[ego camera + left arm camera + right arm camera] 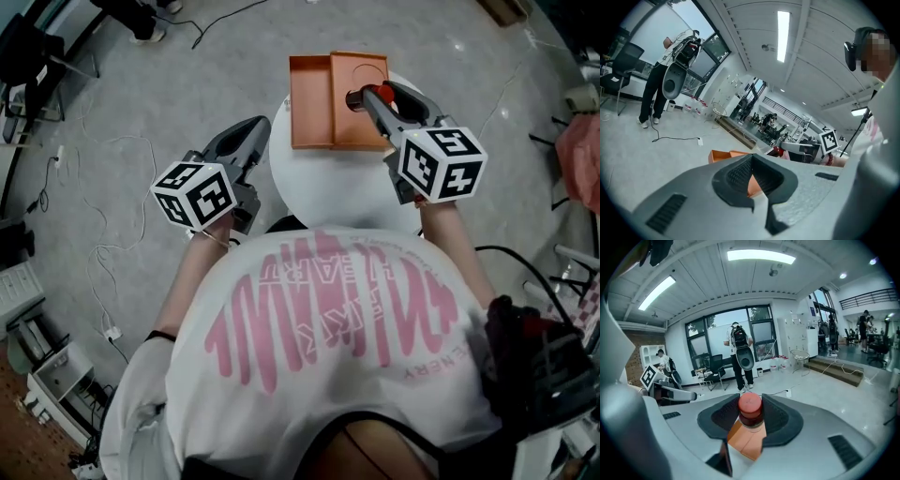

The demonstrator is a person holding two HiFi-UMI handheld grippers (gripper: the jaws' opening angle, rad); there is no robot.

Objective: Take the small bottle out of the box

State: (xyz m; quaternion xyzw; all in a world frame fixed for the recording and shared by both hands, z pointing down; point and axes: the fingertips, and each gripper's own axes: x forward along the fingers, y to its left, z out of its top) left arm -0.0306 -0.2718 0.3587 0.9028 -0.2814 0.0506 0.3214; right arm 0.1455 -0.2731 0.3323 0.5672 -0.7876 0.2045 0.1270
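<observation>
The small bottle (pixel 751 409) has a round red cap with a flat top, a dark band right under it and a clear neck below that. The rest of its body sits behind your fingers (pixel 782 420), so you can't see it. It stands roughly upright, long axis close to vertical, cap on top and leaning a little back toward the right gripper's camera. Your right gripper (pixel 365 97) has it clamped by the neck, one pad on each side, just below the cap. In the head view the bottle (pixel 357 97) hangs over the right half of the orange box (pixel 314 103), near the round hollow there; whether its base is free of the box you can't tell. The box lies open on the white round table (pixel 309 183), its deeper tray to the left. Your left gripper (pixel 255 131) is off the table's left edge, well apart from the box, over the floor (pixel 112 112) with its loose cables. Its fingers (pixel 733 176) are clenched together at the tips with nothing held.
</observation>
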